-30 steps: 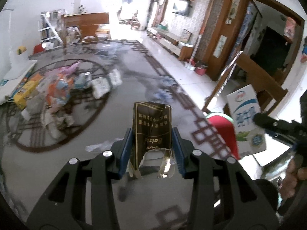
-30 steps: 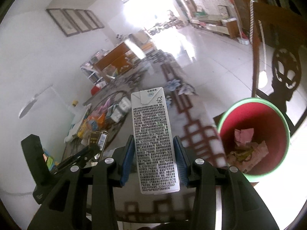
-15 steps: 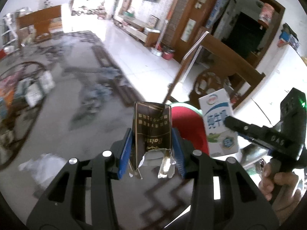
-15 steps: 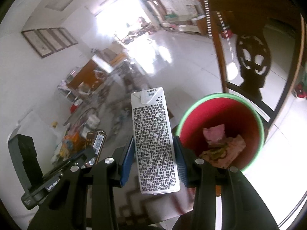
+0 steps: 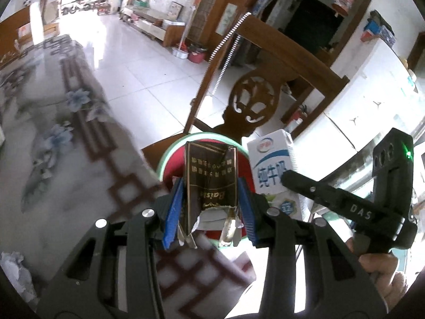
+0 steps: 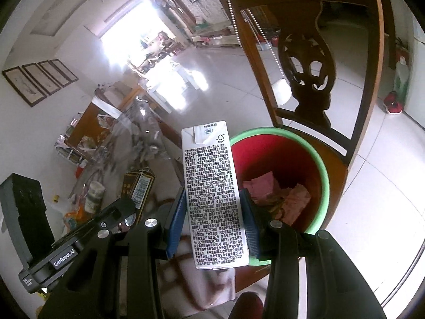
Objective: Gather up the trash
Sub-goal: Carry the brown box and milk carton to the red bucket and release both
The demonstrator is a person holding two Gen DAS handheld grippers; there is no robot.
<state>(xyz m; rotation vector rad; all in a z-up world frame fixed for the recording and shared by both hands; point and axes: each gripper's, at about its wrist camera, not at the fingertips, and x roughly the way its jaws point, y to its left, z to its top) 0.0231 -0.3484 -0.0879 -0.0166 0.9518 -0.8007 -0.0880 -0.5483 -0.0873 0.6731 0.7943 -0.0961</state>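
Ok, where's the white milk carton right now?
The milk carton stands upright between the right gripper's blue fingers, just left of the red bin on the wooden chair in the right wrist view.

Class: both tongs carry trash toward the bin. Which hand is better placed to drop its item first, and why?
Probably the left. Its tongs hold the dark torn carton directly in front of the red bin's opening. The right tongs hold the milk carton beside the rim, left of the opening in its own view.
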